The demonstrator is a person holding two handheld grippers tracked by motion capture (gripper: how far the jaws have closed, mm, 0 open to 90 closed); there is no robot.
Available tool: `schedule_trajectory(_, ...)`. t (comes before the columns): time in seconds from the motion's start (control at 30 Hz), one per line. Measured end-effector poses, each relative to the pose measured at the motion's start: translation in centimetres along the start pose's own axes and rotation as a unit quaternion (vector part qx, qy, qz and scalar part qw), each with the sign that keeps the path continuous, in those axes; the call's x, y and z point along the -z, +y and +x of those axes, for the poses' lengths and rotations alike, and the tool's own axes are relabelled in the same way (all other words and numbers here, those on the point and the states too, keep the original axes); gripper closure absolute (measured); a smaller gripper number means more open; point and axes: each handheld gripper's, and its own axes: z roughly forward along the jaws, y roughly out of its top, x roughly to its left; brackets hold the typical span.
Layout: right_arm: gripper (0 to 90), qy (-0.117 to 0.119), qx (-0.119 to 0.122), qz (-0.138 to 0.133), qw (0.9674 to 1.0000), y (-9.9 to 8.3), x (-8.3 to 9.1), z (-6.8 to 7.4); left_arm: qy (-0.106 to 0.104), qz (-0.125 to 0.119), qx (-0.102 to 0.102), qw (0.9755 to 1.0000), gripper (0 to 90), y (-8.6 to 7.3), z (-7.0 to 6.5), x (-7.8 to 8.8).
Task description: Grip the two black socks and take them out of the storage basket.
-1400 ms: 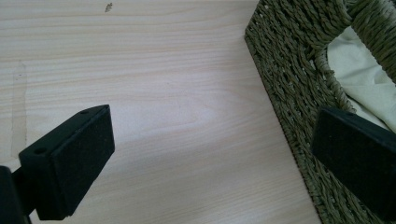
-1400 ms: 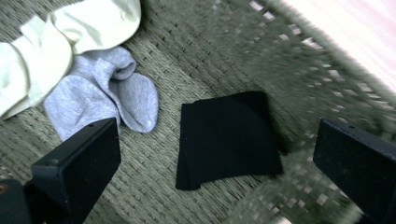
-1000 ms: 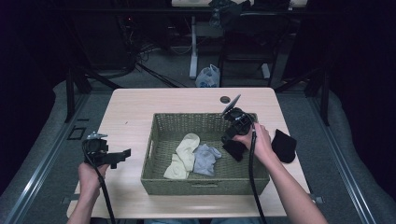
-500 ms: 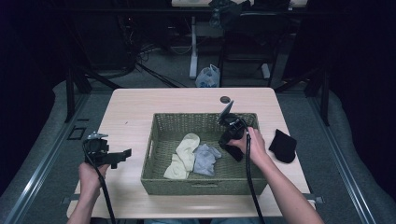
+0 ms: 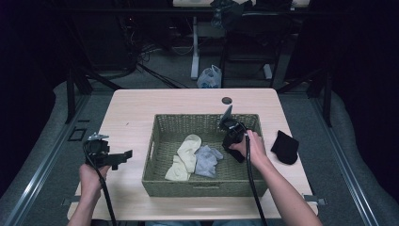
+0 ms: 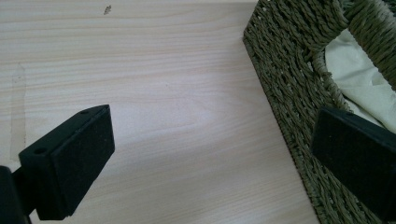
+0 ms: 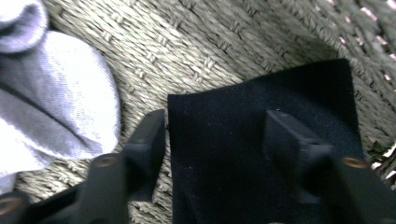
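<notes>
Since the earlier frames, right gripper (image 5: 234,136) lowered further into the basket (image 5: 160,155) and its jaws have just been closing, black cloth between them; left gripper (image 5: 123,154) unmoved.

High view: wicker basket at table (image 5: 141,106) centre. Contents: cream sock (image 5: 185,157), grey sock (image 5: 207,159) touching it, black sock (image 5: 236,153) at the right end under the right gripper. Second black sock (image 5: 285,147) on the table, outside the basket, near its right wall. Left gripper held over the table left of the basket, jaws pointing toward it. Plastic bag (image 5: 210,76) on the floor beyond the table.

Left gripper view: jaws wide apart, nothing between them but bare table (image 6: 163,93); basket wall (image 6: 289,84) at right, cream sock (image 6: 359,79) seen through the handle gap.

Right gripper view: jaws half closed astride the black sock (image 7: 224,149), one pad at its left edge, the other upon the cloth; firm grip cannot be told. Grey sock (image 7: 56,102) just beside, on the basket floor (image 7: 210,46).
</notes>
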Motion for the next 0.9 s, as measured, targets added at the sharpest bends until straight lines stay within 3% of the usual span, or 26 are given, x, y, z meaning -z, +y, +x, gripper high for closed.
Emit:
schedule_trajectory(0.03, 47.5, 0.005, -0.014, -0.013, 0.9998, -0.1, -0.3, 0.2, 0.0, 0.0, 0.0, 1.0, 0.1, 0.0, 0.0, 0.0)
schedule_trajectory(0.07, 51.1, -0.001, 0.001, 0.006, 1.0, 0.0, -0.1, 0.0, 0.0, 0.0, 0.0, 1.0, 0.1, 0.0, 0.0, 0.0)
schedule_trajectory(0.13, 59.8, -0.001, 0.009, 0.013, 0.9999, 0.1, 0.0, 0.0, 0.0, 0.0, 0.0, 1.0, 0.1, 0.0, 0.0, 0.0)
schedule_trajectory(0.17, 63.6, 0.008, -0.023, -0.024, 0.9994, -0.2, -0.5, 0.4, 0.0, 0.001, 0.0, 1.0, 0.1, 0.0, 0.0, 0.0)
schedule_trajectory(0.27, 77.7, -0.005, 0.014, 0.021, 0.9997, 0.1, 0.2, -0.1, 0.002, 0.0, 0.0, 1.0, 0.1, 0.0, 0.0, -0.1)
schedule_trajectory(0.3, 81.5, 0.002, -0.008, -0.008, 0.9999, -0.1, -0.1, 0.0, 0.001, -0.002, 0.0, 1.0, 0.1, 0.0, 0.0, -0.1)
schedule_trajectory(0.33, 85.1, 0.005, -0.007, -0.004, 1.0, -0.1, 0.1, 0.0, 0.001, -0.002, 0.0, 1.0, 0.1, 0.0, 0.0, -0.1)
schedule_trajectory(0.43, 86.9, 0.004, 0.008, -0.001, 1.0, -0.2, 1.3, -0.2, 0.001, -0.002, 0.0, 1.0, 0.1, 0.0, 0.0, 0.0)
schedule_trajectory(0.5, 87.1, 0.009, -0.004, -0.032, 0.9994, -0.4, 1.8, 0.0, 0.002, -0.001, 0.0, 1.0, 0.1, 0.0, 0.0, 0.0)
schedule_trajectory(0.6, 87.3, 0.018, -0.006, -0.051, 0.9985, -0.7, 3.7, -0.1, 0.001, -0.002, 0.0, 1.0, 0.1, 0.0, -0.1, 0.0)
schedule_trajectory(0.77, 87.4, 0.043, 0.0, -0.064, 0.997, -1.0, 6.4, -0.8, 0.001, -0.003, -0.001, 1.0, 0.1, 0.0, 0.0, 0.0)
schedule_trajectory(0.9, 87.5, 0.05, -0.004, -0.083, 0.9953, -1.4, 8.8, -1.4, 0.001, -0.003, 0.0, 1.0, 0.1, 0.0, -0.1, 0.0)
